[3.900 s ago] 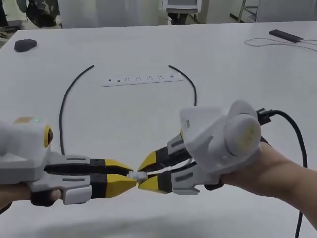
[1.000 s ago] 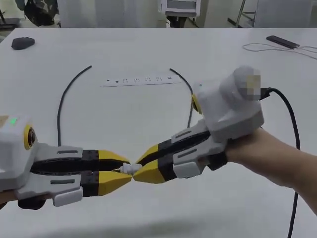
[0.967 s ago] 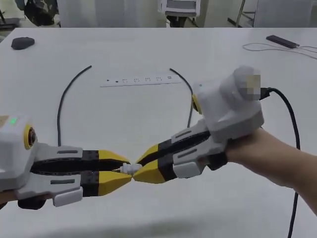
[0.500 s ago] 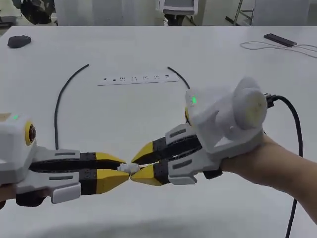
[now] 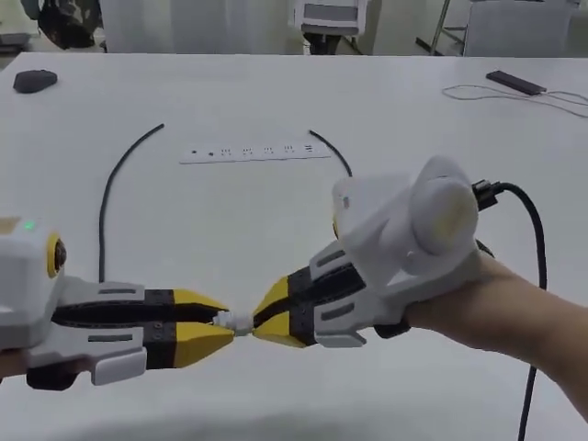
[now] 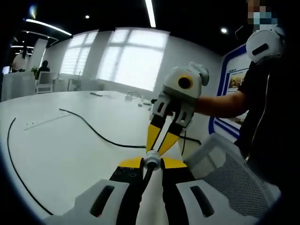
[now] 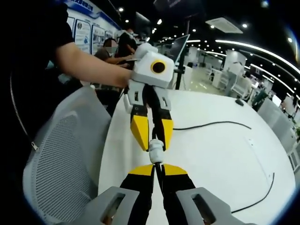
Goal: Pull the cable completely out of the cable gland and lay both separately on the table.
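Your left hand-held gripper (image 5: pixel 219 323) clamps the cable gland (image 5: pixel 234 322), your right hand-held gripper (image 5: pixel 259 322) the cable (image 5: pixel 104 197); pull straight toward 3 o'clock.

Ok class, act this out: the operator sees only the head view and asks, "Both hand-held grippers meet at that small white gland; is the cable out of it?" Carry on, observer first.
Observer: No. In the right gripper view the cable runs straight into the gland.
Operator: Which one has the gland?
Observer: The left hand-held gripper; its own view shows its tips pinching it.
Operator: And the right?
Observer: The right hand-held gripper is shut on the cable just behind the gland.
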`<state>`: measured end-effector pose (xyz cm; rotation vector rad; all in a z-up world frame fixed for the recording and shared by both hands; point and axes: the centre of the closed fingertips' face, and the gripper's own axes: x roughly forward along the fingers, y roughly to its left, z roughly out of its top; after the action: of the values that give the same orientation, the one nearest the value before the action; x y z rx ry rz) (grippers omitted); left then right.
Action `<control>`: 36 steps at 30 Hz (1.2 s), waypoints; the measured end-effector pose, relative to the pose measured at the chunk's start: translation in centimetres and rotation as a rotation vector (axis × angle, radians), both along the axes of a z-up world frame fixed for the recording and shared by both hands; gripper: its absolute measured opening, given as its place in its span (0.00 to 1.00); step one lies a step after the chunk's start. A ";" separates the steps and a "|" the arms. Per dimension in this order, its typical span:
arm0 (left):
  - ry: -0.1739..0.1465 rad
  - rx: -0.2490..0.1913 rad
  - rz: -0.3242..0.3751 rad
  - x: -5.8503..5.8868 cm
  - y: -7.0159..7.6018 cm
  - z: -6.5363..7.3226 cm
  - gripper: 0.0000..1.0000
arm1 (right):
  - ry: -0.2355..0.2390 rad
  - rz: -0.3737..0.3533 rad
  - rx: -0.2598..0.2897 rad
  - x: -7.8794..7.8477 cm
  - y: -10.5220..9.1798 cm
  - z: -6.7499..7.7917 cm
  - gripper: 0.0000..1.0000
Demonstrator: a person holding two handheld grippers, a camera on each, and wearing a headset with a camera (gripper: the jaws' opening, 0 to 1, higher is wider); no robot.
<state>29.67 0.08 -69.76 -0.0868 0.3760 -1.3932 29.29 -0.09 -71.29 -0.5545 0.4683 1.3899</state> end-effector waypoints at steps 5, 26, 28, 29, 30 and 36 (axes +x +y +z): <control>-0.015 0.010 -0.005 -0.3 -0.1 -0.1 0.14 | -0.017 0.021 -0.011 -0.3 -0.1 -0.2 0.00; -0.077 0.030 0.078 0.4 2.8 0.1 0.14 | 0.054 -0.520 -0.172 2.6 -17.3 -4.5 0.00; -0.083 0.037 0.079 0.4 3.0 0.0 0.14 | 0.104 -0.585 -0.215 2.3 -19.7 -6.0 0.00; -0.083 0.038 0.080 0.4 3.0 -0.1 0.14 | 0.093 -0.606 -0.227 2.4 -20.7 -6.3 0.00; -0.084 0.038 0.080 0.3 3.0 -0.2 0.14 | 0.128 -0.646 -0.225 2.2 -21.7 -6.8 0.00; -0.087 0.039 0.077 0.3 2.7 -0.3 0.14 | 0.137 -0.702 -0.216 1.7 -24.0 -7.8 0.00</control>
<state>29.98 2.81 -70.10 -0.0090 0.3240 -1.3081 31.00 -24.04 -79.14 -0.4089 0.8376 0.7082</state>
